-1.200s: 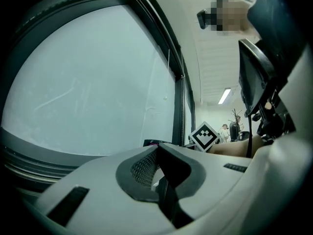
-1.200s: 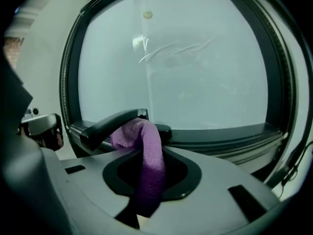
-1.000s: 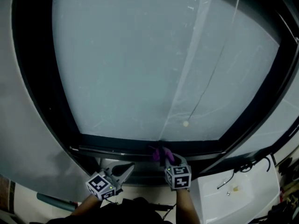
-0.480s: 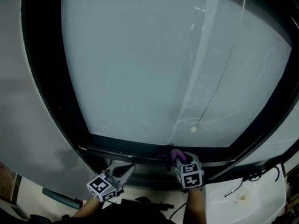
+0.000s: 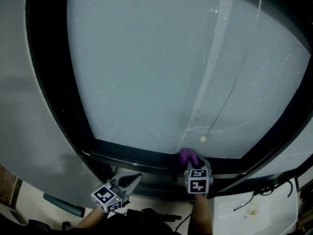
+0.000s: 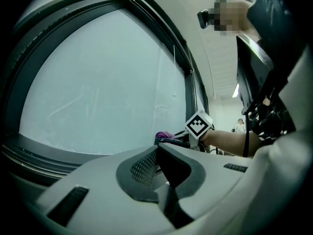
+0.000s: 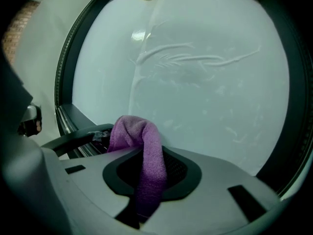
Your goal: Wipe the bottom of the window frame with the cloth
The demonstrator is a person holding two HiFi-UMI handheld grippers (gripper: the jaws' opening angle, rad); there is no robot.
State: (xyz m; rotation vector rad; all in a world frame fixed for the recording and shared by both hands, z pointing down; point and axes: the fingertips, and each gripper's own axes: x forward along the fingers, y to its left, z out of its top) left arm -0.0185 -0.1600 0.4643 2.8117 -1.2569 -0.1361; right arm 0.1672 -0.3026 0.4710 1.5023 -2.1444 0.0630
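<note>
The window's dark bottom frame [image 5: 132,156] runs under a large frosted pane [image 5: 161,67]. A purple cloth [image 5: 188,156] presses against this frame right of its middle, pinched in my right gripper [image 5: 190,164], which is shut on it. In the right gripper view the cloth [image 7: 146,146] bulges out of the shut jaws toward the pane, and the frame [image 7: 73,115] shows at the left. My left gripper [image 5: 133,178] hangs below the frame, left of the right one, shut with nothing in it. The left gripper view shows its jaws [image 6: 157,153] closed, with the cloth [image 6: 164,134] beyond.
A thin cord with a small pale bead [image 5: 202,139] hangs in front of the pane just above the cloth. A white sink top [image 5: 254,212] with small fittings lies at lower right. A grey wall [image 5: 24,111] stands left of the window.
My right gripper has slid the cloth a little to the right along the bottom frame. The left gripper has stayed about where it was.
</note>
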